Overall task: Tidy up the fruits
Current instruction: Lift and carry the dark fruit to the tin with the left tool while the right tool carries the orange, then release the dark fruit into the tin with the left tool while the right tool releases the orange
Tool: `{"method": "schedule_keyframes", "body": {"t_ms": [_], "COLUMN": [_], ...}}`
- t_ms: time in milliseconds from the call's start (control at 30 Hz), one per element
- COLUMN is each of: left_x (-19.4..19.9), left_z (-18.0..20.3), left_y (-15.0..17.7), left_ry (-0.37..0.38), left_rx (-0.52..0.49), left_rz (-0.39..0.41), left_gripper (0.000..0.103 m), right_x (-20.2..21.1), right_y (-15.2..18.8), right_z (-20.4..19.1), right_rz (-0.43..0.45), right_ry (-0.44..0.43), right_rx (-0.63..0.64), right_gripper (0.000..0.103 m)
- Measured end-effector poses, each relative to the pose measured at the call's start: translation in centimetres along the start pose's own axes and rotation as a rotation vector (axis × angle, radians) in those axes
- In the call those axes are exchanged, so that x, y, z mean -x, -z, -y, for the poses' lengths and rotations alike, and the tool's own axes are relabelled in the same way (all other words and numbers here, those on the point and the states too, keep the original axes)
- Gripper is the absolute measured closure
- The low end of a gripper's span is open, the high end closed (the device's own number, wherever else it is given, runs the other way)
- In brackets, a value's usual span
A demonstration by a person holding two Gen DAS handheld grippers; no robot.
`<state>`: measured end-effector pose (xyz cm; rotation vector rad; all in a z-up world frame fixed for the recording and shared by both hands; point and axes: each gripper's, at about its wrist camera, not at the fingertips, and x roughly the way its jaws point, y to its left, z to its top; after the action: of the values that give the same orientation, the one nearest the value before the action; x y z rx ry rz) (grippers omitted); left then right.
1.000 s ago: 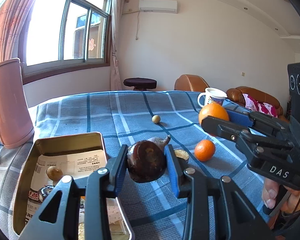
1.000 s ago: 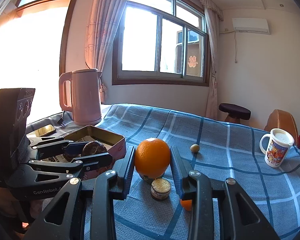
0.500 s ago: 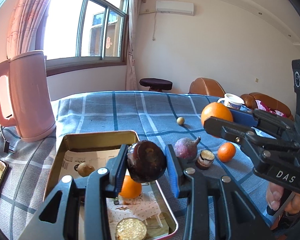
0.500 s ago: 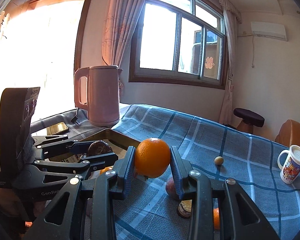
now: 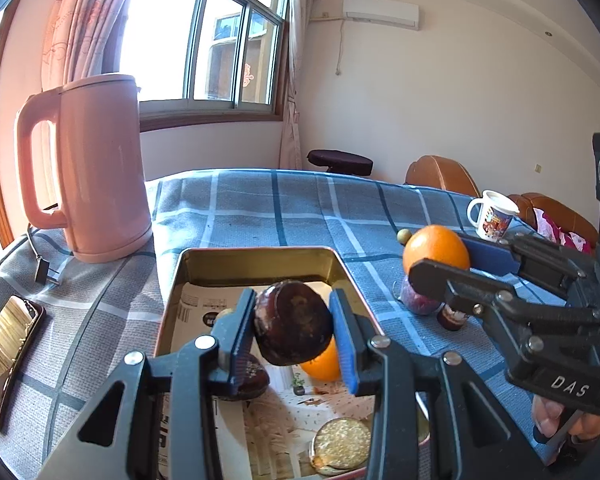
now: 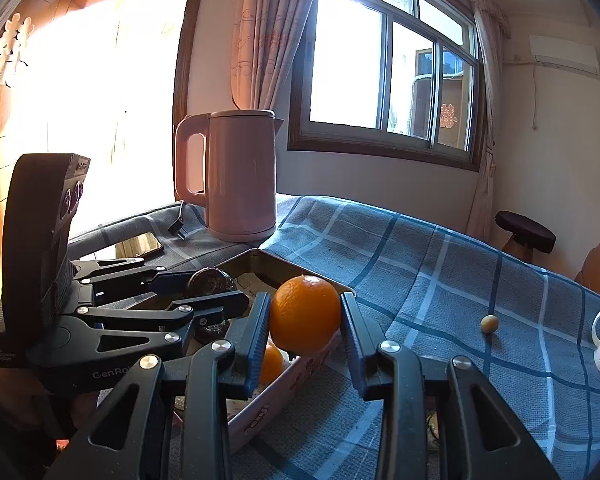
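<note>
Two handheld grippers are carrying fruit toward a shallow rectangular gold metal tin [image 5: 260, 258] lined with printed paper, on a blue checked tablecloth [image 5: 292, 208].

The left gripper [image 5: 294, 330] is clamping a dark brown, round, glossy fruit [image 5: 294, 326] between its blue-padded jaws, hovering above the tin's interior. Directly below and behind the jaws, a small orange [image 5: 320, 360] and another dark fruit [image 5: 248, 380] are lying in the tin.

The right gripper [image 6: 305, 320] is clamping a large bright orange [image 6: 305, 314] between its jaws, hovering over the tin's near rim, with the tin's floor below and to the left of the jaws.

To do this step well, each gripper likely should be lowering until its fruit is nearly touching the paper before the jaws part, aiming for bare paper beside the fruit already there. The large orange seems likely to roll, so a low, gentle release matters. Keeping the two grippers clear of each other is also advisable, since they are close together.
</note>
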<state>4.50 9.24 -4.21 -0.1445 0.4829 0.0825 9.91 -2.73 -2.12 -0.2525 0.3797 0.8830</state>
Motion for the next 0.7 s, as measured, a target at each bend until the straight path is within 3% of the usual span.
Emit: {"method": "schedule_keyframes", "body": {"t_ms": [700], "left_x": [-0.5], "left_z": [-2.6], "left_y": [0.2], "left_ry": [-0.013], "left_rx": [0.043], "left_rz": [-0.080], "left_gripper": [0.065], "right_x": [-3.6], "right_y": [1.6], "right_z": [-3.0], "right_rz": [-0.097], "right_ry": [-0.076], "right_rx": [0.029], "right_gripper": [0.067]}}
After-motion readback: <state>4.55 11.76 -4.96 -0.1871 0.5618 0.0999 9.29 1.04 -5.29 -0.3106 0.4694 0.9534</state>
